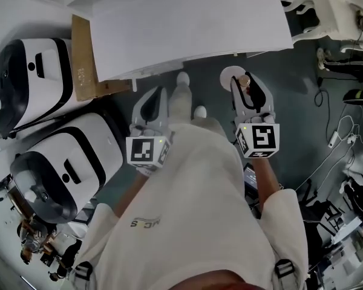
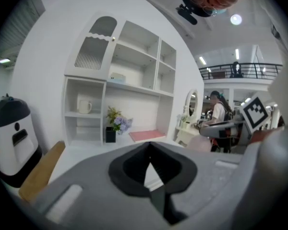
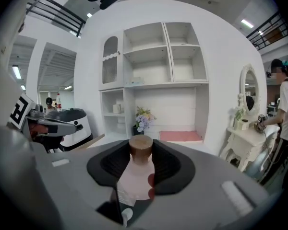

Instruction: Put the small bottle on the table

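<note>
My right gripper (image 1: 248, 92) is shut on the small bottle (image 1: 244, 80), a pale pink bottle (image 3: 137, 178) with a brown cap, which stands upright between the black pads. My left gripper (image 1: 152, 104) is level with it on the left, its jaws meeting at the tips with nothing between them; in the left gripper view the left gripper (image 2: 150, 150) shows only a thin sliver of light. Both grippers point at the white table (image 1: 187, 23) just ahead. The right gripper (image 3: 141, 152) faces the table's shelf unit (image 3: 153, 80).
Two white-and-black machines (image 1: 30, 80) (image 1: 66, 162) stand at the left, with a cardboard sheet (image 1: 81, 59) against the table's side. On the table are a flower vase (image 3: 141, 123) and a pink mat (image 3: 180, 136). A white dressing table (image 3: 247, 128) and a person (image 3: 285, 109) are at the right. Cables (image 1: 339, 132) lie on the floor.
</note>
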Demonstrator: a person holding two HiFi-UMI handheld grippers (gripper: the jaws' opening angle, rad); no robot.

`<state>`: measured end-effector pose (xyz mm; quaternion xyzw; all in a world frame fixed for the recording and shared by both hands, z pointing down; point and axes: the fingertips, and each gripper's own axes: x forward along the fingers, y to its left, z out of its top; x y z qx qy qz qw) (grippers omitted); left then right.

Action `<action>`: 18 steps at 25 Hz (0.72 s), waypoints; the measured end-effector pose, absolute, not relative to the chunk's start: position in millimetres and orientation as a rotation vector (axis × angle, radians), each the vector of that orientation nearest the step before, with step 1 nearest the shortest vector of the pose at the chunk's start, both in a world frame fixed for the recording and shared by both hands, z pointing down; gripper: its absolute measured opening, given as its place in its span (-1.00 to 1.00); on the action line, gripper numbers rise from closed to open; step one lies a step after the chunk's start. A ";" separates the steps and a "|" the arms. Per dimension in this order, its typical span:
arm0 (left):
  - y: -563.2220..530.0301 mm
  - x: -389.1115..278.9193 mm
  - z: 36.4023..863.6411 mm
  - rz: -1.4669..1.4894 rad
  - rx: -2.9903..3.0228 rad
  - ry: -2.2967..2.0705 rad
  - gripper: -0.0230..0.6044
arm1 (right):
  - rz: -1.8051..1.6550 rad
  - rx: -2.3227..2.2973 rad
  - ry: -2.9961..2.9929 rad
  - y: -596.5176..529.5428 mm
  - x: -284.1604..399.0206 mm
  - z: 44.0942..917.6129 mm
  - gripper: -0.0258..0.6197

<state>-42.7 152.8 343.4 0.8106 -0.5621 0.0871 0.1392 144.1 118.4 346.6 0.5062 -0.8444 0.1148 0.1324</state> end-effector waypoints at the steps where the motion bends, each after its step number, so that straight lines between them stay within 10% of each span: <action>1: 138.7 -42.3 344.1 0.239 2.354 -1.605 -0.92 | 0.307 1.472 -2.434 110.3 142.4 346.0 -0.48; 18: -39.3 -77.4 338.6 0.192 2.551 -1.340 -0.92 | 0.340 1.644 -2.277 -24.4 104.8 365.0 -0.48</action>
